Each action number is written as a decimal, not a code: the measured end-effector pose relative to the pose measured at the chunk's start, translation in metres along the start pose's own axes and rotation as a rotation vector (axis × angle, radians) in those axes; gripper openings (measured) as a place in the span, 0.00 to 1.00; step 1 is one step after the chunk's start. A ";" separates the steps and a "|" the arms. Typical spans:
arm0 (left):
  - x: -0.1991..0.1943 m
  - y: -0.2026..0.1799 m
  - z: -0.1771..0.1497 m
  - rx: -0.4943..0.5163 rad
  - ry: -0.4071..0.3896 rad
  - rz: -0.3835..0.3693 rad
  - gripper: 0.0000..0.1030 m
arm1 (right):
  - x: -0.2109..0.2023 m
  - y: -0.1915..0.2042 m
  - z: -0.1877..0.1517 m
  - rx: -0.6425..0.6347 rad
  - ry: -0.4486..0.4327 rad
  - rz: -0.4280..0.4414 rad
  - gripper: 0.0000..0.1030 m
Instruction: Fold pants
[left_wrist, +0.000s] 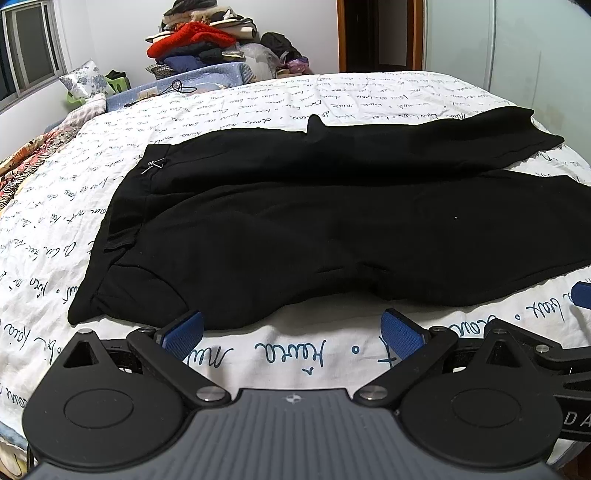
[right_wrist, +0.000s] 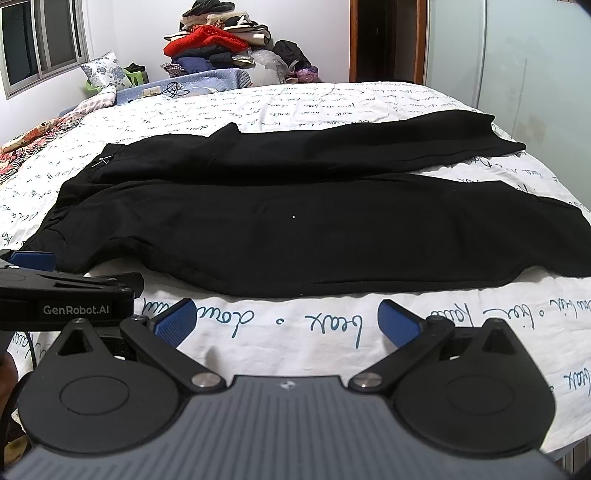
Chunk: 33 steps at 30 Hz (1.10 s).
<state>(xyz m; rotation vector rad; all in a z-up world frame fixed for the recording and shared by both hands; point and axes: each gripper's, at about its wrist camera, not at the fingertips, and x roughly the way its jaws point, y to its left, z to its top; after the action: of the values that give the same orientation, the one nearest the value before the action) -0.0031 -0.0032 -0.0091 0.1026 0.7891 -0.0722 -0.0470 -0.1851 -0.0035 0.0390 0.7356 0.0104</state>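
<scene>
Nearest the lenses, we see both grippers held low over the white sheet with its blue handwriting print. The left gripper has its jaws spread wide and grips nothing; its blue pads sit just short of the near hem of the cloth. The right gripper is likewise released and empty, pads apart over bare sheet. In the right wrist view the left gripper also shows at the left edge, cut off by the frame. In the left wrist view only a blue tip of the right one shows at the right edge.

Just beyond lie the black pants, spread flat across the bed, waistband to the left, the two legs running to the right with a wedge of sheet between them. The end of the near leg is cut off by the frame's right side in the left wrist view. Folds and seams are hard for us to read in the dark cloth; a small metal zipper pull shows near the waist.

Farther back, a blue basket-like bin stands under a pile of clothes, red knit and dark pieces mixed; we cannot make out what lies inside it. A window is at the far left, a doorway behind.
</scene>
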 end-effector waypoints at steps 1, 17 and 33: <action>0.000 0.000 0.000 -0.001 0.003 -0.003 1.00 | 0.000 0.001 0.000 0.000 0.000 0.001 1.00; -0.004 0.065 0.042 -0.067 -0.083 0.020 1.00 | 0.006 0.012 0.048 -0.251 -0.180 0.165 1.00; 0.124 0.209 0.135 -0.131 -0.078 -0.019 1.00 | 0.121 0.015 0.178 -0.547 -0.205 0.243 1.00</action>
<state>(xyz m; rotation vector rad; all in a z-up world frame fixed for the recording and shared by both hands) 0.2007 0.1849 0.0112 -0.0315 0.7149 -0.0424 0.1621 -0.1734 0.0480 -0.3877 0.5001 0.4326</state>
